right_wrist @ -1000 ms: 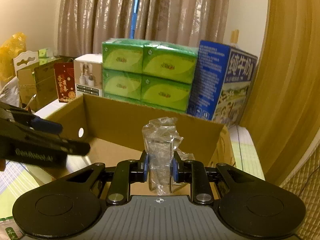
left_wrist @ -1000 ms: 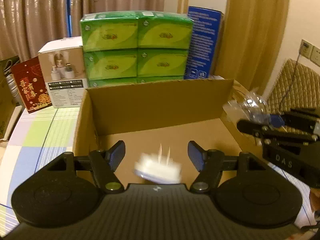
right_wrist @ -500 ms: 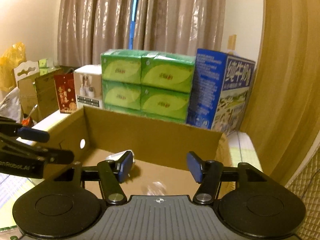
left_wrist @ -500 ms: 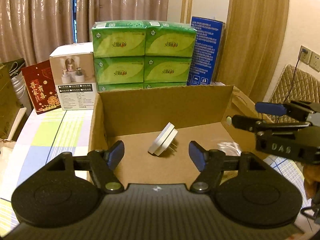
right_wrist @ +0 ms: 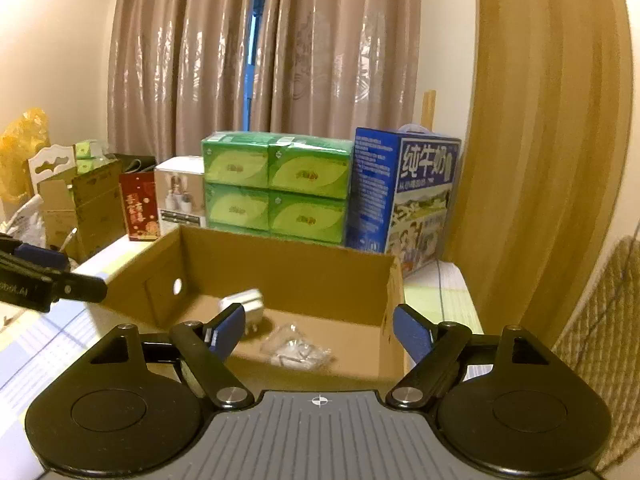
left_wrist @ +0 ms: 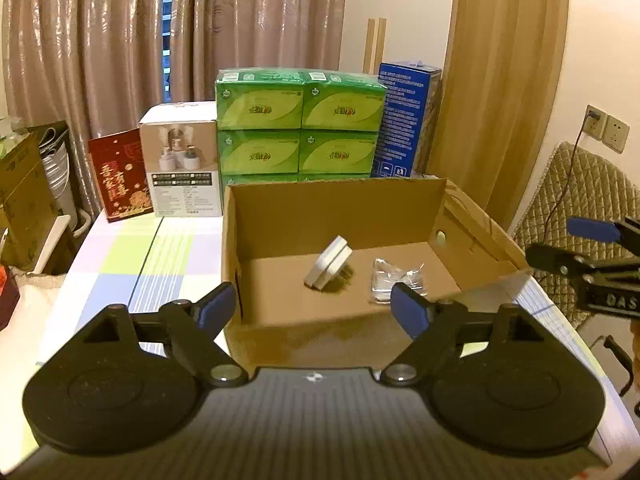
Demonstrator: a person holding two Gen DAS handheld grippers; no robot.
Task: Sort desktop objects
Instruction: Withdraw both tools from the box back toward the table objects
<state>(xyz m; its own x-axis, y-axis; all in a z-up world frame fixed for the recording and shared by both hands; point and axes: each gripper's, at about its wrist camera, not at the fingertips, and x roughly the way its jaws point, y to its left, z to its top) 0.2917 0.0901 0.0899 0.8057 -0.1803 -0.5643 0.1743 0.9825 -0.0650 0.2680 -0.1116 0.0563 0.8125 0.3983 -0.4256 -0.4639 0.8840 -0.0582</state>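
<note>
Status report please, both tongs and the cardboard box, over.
Left tongs open, empty. Right tongs open, empty. White plug adapter and clear plastic bag lie in cardboard box, apart. Nothing in the way.

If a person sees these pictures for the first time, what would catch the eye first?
Probably the open cardboard box in the middle of the table, with a white plug adapter and a crumpled clear plastic wrapper lying apart on its floor. Behind it stands a bright green stack of tissue packs. In front, the left gripper and right gripper are open and empty.
</note>
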